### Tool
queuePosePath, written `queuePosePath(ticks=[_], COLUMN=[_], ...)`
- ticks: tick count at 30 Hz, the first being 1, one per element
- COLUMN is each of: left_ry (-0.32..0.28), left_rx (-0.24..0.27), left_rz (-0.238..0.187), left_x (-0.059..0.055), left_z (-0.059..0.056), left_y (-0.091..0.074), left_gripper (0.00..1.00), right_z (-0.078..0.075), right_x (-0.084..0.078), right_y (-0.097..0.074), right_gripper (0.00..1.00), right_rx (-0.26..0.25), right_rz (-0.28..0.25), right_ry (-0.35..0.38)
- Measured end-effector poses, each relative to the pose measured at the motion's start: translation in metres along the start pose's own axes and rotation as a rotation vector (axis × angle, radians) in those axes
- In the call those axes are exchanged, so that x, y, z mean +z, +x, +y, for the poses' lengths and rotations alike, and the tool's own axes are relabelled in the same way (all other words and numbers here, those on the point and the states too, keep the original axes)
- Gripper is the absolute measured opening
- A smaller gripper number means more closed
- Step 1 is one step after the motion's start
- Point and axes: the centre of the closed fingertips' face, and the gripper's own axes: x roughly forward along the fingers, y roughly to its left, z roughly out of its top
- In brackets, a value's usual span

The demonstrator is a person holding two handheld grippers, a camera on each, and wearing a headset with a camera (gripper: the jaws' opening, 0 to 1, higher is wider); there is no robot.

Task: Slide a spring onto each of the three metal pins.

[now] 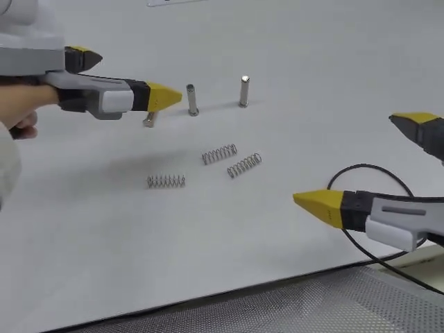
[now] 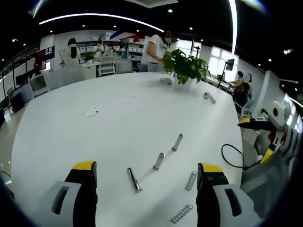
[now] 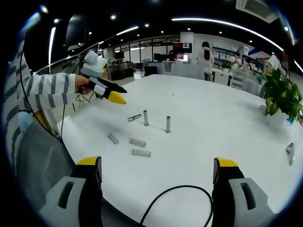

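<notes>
Left tongs [image 2: 147,166] and right tongs [image 3: 157,162] are wide open, holding nothing; three springs [image 1: 220,154] lie on the surface [image 1: 104,250] between them.

The white table [image 1: 104,243] is carrying it all. Two pins are standing upright on it side by side, the left pin [image 1: 191,99] and the right pin [image 1: 244,91], while the third pin [image 1: 148,121] is lying flat just left of them. Closer in, three springs are lying on their sides: the left spring [image 1: 166,182] alone, the middle spring [image 1: 219,154] and the right spring [image 1: 244,165] just beside each other. A black cable [image 1: 368,170] is looping across the near right edge. Far across, a potted plant [image 2: 185,66] is sitting on the surface.
</notes>
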Motion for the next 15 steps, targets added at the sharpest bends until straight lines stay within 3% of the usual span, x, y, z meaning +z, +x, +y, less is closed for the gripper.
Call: queuePosePath(ticks=[5,10,15], left_ry=[-0.004,0.000,0.017], left_rx=[0.020,0.026,0.020], left_rz=[0.027,0.069,0.094], left_x=[-0.004,-0.011,-0.011], left_z=[0.010,0.013,0.016], left_y=[0.007,0.012,0.022], left_gripper=[0.82,0.73,0.68], right_z=[-0.001,0.000,0.001], right_x=[-0.001,-0.003,-0.004], right_y=[0.002,0.003,0.003], right_gripper=[0.96,0.96,0.96], right_rx=[0.002,0.004,0.003], right_rz=[0.001,0.007,0.017], right_ry=[0.002,0.002,0.004])
